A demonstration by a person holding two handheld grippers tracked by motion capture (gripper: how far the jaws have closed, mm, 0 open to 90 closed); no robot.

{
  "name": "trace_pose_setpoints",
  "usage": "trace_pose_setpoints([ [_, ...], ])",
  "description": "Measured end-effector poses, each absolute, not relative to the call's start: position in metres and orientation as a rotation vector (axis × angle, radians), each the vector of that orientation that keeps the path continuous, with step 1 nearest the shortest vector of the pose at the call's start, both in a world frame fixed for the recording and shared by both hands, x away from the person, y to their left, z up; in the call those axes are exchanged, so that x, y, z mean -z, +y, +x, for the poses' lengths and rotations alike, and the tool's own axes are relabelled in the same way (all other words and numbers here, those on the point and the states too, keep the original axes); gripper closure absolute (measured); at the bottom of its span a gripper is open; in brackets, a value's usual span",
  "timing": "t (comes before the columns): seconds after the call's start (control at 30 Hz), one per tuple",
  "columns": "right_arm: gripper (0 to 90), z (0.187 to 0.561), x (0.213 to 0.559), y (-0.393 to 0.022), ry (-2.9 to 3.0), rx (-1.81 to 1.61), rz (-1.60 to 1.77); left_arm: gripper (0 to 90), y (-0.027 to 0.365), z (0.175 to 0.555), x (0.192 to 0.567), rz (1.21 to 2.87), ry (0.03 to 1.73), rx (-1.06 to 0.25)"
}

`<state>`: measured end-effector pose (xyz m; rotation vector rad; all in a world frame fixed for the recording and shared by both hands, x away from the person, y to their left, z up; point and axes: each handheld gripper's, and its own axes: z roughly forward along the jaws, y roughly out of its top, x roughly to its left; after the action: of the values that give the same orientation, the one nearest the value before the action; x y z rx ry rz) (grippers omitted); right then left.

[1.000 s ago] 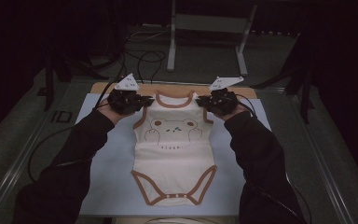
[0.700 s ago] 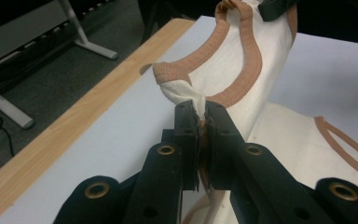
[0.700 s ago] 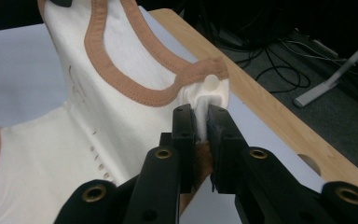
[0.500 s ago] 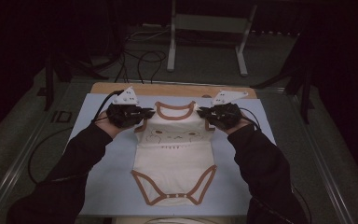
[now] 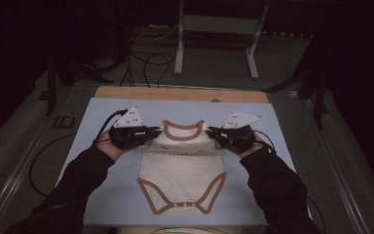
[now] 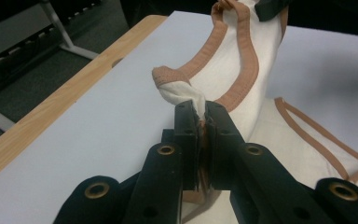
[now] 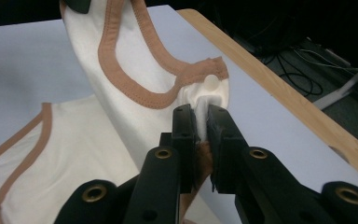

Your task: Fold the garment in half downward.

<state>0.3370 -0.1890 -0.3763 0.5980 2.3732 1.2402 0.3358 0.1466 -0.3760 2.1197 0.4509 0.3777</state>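
Note:
A cream baby bodysuit (image 5: 181, 170) with brown trim lies on the pale blue mat (image 5: 97, 185), crotch snaps toward the person. Its top part is lifted and folded back over the body, neckline (image 5: 182, 130) up. My left gripper (image 5: 151, 133) is shut on the bodysuit's left shoulder; in the left gripper view the gripper (image 6: 201, 112) pinches bunched cream cloth (image 6: 179, 91). My right gripper (image 5: 213, 132) is shut on the right shoulder; in the right gripper view the gripper (image 7: 200, 114) clamps the cloth just below a white snap (image 7: 210, 81).
The mat lies on a wooden table (image 5: 180, 93) whose far edge shows beyond it. Cables (image 5: 148, 61) and a metal stand (image 5: 214, 29) are on the floor behind. Metal rails (image 5: 24, 170) run along both sides of the table.
Both grippers have pulled the bodysuit's shoulders toward the person, folding the top over the printed front, which is now mostly covered. The grip on each shoulder is unchanged.

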Motion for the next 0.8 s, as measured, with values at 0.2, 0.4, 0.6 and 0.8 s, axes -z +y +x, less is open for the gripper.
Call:
trace_pose_setpoints([
  [0.2,82.6,0.321,0.387,-0.19,2.387,-1.259,0.598,85.2,0.147,0.32,0.387,2.125,0.421,-0.35],
  [0.4,82.6,0.307,0.403,-0.189,2.417,-1.26,0.577,85.1,0.152,0.311,0.404,2.121,0.399,-0.295],
  [0.6,82.6,0.3,0.417,-0.19,2.448,-1.265,0.603,85.1,0.155,0.304,0.423,2.123,0.404,-0.242],
  [0.8,82.6,0.291,0.431,-0.188,2.481,-1.259,0.615,85.1,0.153,0.297,0.437,2.147,0.406,-0.229],
])
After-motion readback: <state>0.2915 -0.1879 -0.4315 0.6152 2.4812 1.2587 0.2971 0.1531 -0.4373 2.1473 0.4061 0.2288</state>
